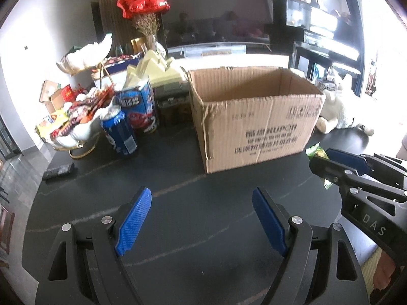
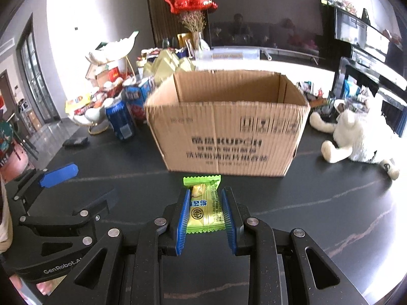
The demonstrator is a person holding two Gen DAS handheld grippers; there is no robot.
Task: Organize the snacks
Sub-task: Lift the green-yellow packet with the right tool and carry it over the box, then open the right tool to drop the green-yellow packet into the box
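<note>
green-yellow snack packet (image 2: 203, 204), brown cardboard box (image 2: 229, 132), blue can (image 1: 119, 133), red balloons (image 1: 142, 5).

Daylight floods in from the right, blowing out the window side (image 1: 381, 50) to pure white and washing over the plush toy (image 2: 361, 137). The dark table (image 1: 203, 190) picks up a pale sheen toward its far edge. Both views bend hard at the rims, with black corners. The cardboard box (image 2: 229, 137) print looks slightly smeared.

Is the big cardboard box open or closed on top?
Open. The cardboard box has no flaps over its top, and its inner walls show; its bottom is hidden.
</note>
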